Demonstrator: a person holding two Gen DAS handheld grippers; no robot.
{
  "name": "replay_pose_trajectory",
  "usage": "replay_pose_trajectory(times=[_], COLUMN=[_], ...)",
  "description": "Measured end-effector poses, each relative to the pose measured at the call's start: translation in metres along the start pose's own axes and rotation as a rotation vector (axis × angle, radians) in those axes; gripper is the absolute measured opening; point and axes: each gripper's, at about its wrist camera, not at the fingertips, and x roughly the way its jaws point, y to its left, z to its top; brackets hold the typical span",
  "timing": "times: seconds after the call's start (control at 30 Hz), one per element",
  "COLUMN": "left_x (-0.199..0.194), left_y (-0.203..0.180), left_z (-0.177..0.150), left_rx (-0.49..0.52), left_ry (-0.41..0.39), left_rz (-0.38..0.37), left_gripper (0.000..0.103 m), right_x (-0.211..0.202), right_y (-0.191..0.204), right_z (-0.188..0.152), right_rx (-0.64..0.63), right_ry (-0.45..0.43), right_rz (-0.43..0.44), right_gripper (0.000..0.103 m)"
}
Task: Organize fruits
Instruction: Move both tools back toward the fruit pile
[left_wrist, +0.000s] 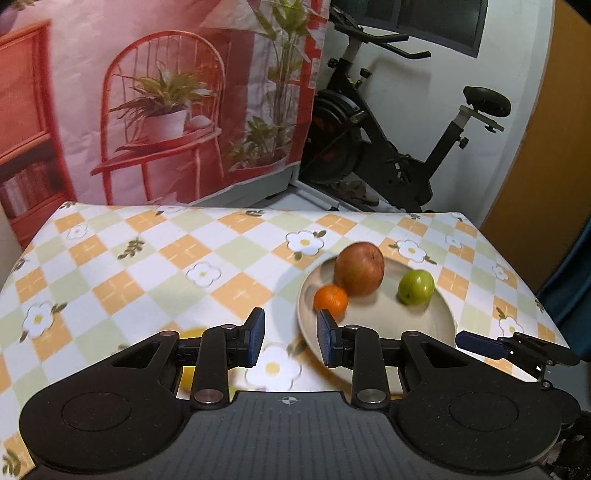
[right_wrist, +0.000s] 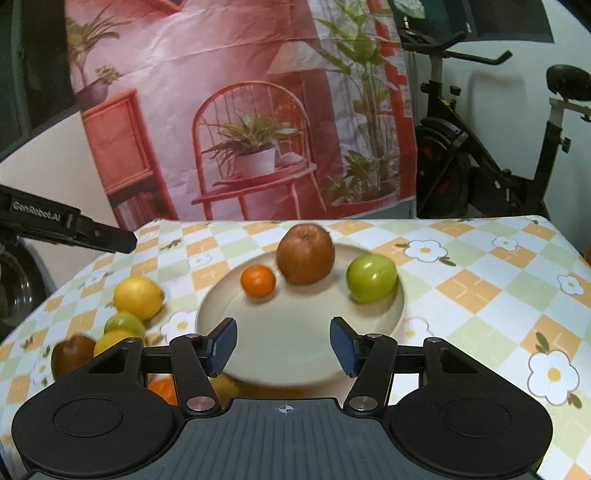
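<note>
The green apple (right_wrist: 371, 277) ahead of the claw looks shiny and smooth. The plate (right_wrist: 295, 354) looks matt. The tablecloth (right_wrist: 480, 288) is soft cloth.

You've got the plate (right_wrist: 391, 314) mid-frame in the right wrist view, on the tablecloth (right_wrist: 480, 288). On it: tangerine (right_wrist: 258, 280) at left, big apple (right_wrist: 306, 254) behind & just right of it, small apple (right_wrist: 371, 277) at right, apart from both. Lower left of frame, off the plate: lemon (right_wrist: 138, 297), w/ more fruit (right_wrist: 123, 323) bunched below it. Backdrop (right_wrist: 236, 110) hangs behind the table, exercise bike (right_wrist: 498, 147) upper right.
</note>
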Motion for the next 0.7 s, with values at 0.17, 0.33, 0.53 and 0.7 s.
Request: replay_pose_trajectory(times=[0.17,0.33,0.53,0.7], left_x=[-0.014,-0.023,-0.029,-0.029], left_y=[-0.001,-0.004,-0.009,-0.013], left_z=[-0.022,-0.039,-0.054,-0.063], left_rx=[-0.014,-0.021,-0.025,-0.019], left_ry=[0.010,0.013,-0.004,-0.010], left_rz=[0.010,0.022,0.030,0.033], left_gripper=[0.032,0.032,0.032,0.032], right_x=[-0.003,-0.004,-0.004,-0.005], right_y=[0.011,0.015,0.010,0.006], right_z=[-0.016,-0.024,-0.035,-0.036], right_rx=[-0.037,-0.043,-0.017,-0.004], right_ry=[0.019,0.021,0.020,0.016], right_rz=[0.014,0.032,0.042,0.050], right_gripper=[0.051,0.050,0.049,0.049])
